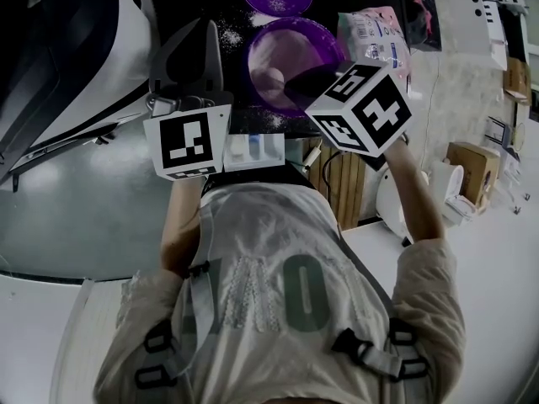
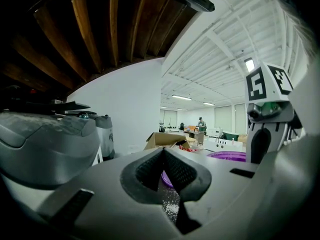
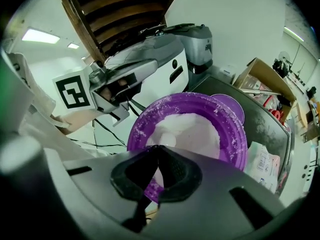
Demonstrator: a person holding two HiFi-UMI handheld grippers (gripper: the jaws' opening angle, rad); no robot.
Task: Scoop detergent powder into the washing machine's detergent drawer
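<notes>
Right gripper view: right gripper [image 3: 156,153] clamps the scoop [image 3: 168,140] resting in detergent powder [image 3: 195,131] filling the purple bowl [image 3: 236,130]; left gripper [image 2: 163,155] jaws pressed together.

The left gripper [image 2: 163,154] fills the foreground, its grey jaws drawn together so the tips meet with nothing held between them. The purple bowl [image 2: 229,156] shows just right of those tips. Left of the bowl and nearer the camera, white powder [image 2: 170,210] lies scattered on a dark surface, seen through the gap under the pads. The right gripper [image 2: 260,143] stands at the bowl's right edge, its marker cube above. Behind the bowl to the left sits an open cardboard box [image 2: 164,139]. Far left of the bowl bulges a rounded grey machine [image 2: 45,146]. Wooden slats [image 2: 95,29] run overhead, up and left of the bowl.
</notes>
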